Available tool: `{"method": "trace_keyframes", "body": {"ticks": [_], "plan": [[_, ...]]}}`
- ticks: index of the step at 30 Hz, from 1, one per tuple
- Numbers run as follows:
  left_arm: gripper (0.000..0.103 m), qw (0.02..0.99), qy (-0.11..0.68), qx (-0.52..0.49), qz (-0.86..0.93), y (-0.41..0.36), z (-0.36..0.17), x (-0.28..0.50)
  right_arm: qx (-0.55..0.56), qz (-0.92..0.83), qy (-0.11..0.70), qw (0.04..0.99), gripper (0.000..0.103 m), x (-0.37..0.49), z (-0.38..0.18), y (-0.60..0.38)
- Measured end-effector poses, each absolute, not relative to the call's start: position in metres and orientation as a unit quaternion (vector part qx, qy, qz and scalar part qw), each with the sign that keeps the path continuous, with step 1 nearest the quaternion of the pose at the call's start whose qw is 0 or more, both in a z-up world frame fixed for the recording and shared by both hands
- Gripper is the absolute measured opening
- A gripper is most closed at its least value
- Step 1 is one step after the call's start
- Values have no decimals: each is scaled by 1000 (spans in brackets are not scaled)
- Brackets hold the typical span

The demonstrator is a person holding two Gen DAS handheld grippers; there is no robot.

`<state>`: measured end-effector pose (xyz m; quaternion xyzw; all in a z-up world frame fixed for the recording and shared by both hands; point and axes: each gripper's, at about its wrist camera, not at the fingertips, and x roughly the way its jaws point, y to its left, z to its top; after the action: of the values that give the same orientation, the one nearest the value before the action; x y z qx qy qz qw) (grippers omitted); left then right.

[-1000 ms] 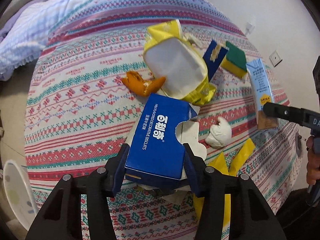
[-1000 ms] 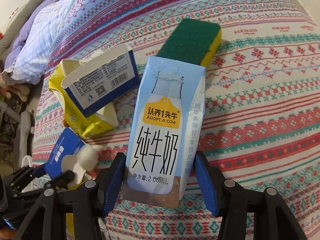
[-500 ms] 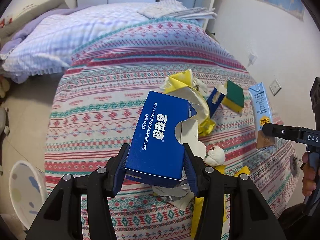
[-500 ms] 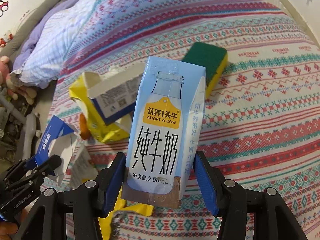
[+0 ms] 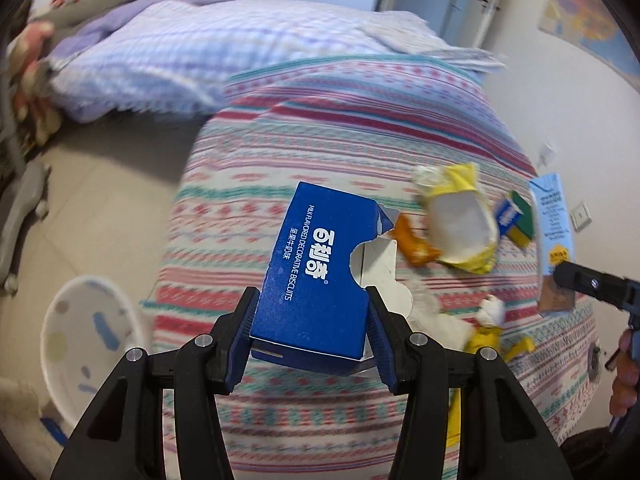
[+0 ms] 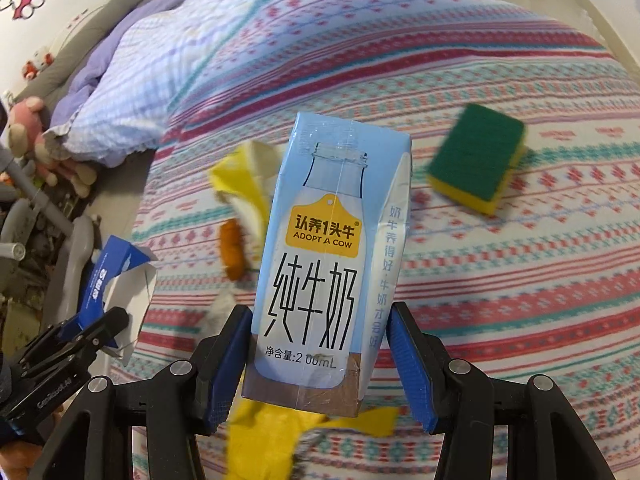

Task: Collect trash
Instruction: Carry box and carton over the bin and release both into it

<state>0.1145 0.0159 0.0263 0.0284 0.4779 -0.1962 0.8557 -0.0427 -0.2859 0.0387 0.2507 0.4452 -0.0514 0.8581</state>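
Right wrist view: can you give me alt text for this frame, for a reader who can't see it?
The right gripper holds a light blue milk carton upright between its blue fingers, above a bed with a striped patterned cover. On the cover lie a green and yellow sponge, yellow packaging and an orange scrap; at far left, the left gripper grips a blue biscuit box.
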Motion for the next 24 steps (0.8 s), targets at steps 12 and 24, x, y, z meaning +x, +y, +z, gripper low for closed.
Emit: {"method": "trace_keyframes", "body": {"ticks": [12,24], "plan": [[54,859,504,-29,-90,144,11,121,194,29,464,864,60,5,43,-189],[55,835,541,-92,-37,242,-22,128,169,82,500,846,60,43,14,-109]]}}
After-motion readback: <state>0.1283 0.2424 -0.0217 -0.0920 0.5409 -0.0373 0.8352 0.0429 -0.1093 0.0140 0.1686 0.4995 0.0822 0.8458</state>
